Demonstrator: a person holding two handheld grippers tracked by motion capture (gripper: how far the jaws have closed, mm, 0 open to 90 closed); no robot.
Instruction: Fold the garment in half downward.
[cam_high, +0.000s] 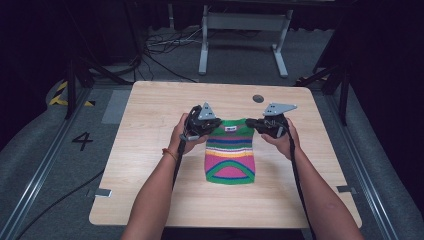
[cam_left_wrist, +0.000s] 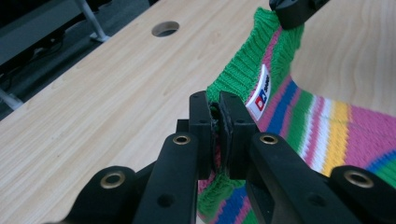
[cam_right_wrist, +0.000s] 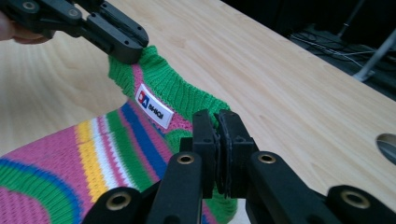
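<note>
A small striped knit sweater (cam_high: 230, 154) in pink, green, blue and yellow lies in the middle of the wooden table (cam_high: 150, 165), its green collar end lifted. My left gripper (cam_high: 214, 123) is shut on the collar's left corner, and the knit (cam_left_wrist: 233, 74) is pinched between its pads (cam_left_wrist: 215, 122). My right gripper (cam_high: 250, 122) is shut on the collar's right corner, where the green rib (cam_right_wrist: 177, 88) is clamped. A white label (cam_right_wrist: 154, 105) sits inside the collar between the two grips.
A round cable hole (cam_high: 258, 98) is set in the tabletop near the far edge. Beyond the table stand a white desk frame (cam_high: 243, 40) and loose cables on grey carpet. Bare wood surrounds the sweater on all sides.
</note>
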